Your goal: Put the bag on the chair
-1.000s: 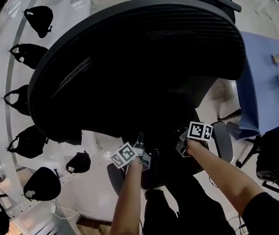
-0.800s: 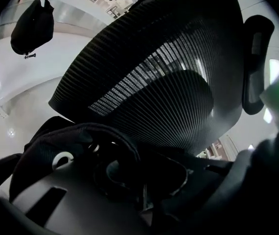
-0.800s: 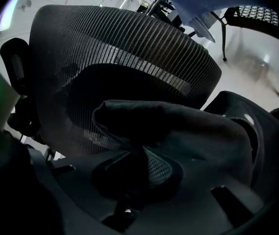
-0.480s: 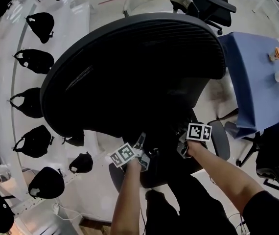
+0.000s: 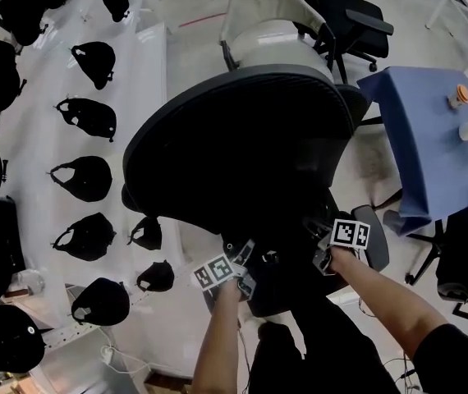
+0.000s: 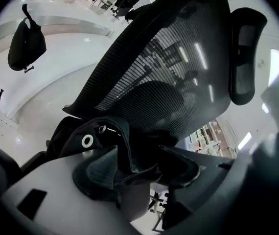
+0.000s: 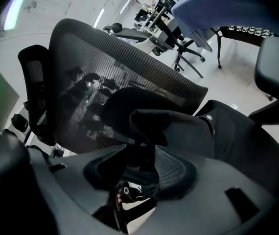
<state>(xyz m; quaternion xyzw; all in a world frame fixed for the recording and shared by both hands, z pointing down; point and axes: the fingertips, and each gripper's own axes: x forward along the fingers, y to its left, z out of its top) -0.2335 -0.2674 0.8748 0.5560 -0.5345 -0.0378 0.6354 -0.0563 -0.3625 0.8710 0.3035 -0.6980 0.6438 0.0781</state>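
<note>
Black fabric bag (image 6: 111, 140) with a metal eyelet, crumpled and slack. It lies at the foot of the backrest of the chair (image 5: 242, 138), a black, upright, mesh-backed office chair.

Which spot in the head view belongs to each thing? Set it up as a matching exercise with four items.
Things:
1. mesh chair
2. blue tablecloth
3. beige chair
4. spare black bags

Places:
A. left side, in a row
B. centre, filling the view
C. top, behind the big backrest
D. right edge

Pairs: 1-B, 2-D, 3-C, 4-A
</note>
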